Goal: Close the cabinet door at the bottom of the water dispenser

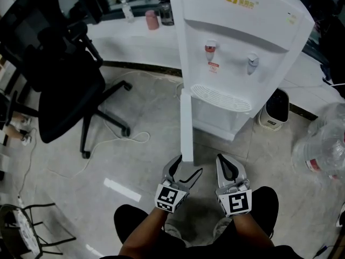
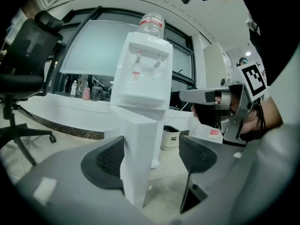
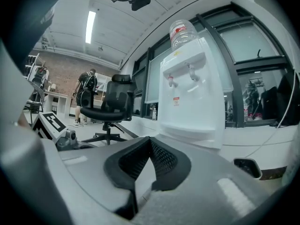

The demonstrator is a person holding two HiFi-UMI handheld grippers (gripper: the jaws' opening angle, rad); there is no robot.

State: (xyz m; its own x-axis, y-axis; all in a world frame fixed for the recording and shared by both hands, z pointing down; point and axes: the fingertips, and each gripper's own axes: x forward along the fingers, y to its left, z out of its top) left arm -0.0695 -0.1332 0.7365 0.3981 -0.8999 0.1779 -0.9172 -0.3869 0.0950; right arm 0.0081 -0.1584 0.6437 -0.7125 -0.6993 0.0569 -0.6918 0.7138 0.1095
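**Left gripper point(image 1: 186, 169) is straddling the open cabinet door point(image 1: 186, 125) under the water dispenser point(image 1: 237, 53)**

The door is standing swung out from the dispenser's base, with its free edge sitting between the left gripper's wide-spread jaws. The right gripper point(image 1: 229, 169) is hovering beside it, jaws pinched together on nothing. A steady sideways push along the door's arc, without clamping, is looking like the cleanest way to close it.

The water dispenser point(image 1: 237, 53) is being backed by a counter point(image 1: 135, 34) (a bottle point(image 1: 128, 11) standing on it), an office chair point(image 1: 59, 85) being kept to its left. The cabinet door point(image 1: 186, 125), standing out toward the person, is being flanked by the jaws of the left gripper point(image 1: 188, 165), with the right gripper point(image 1: 225, 163) just beside it on the right.
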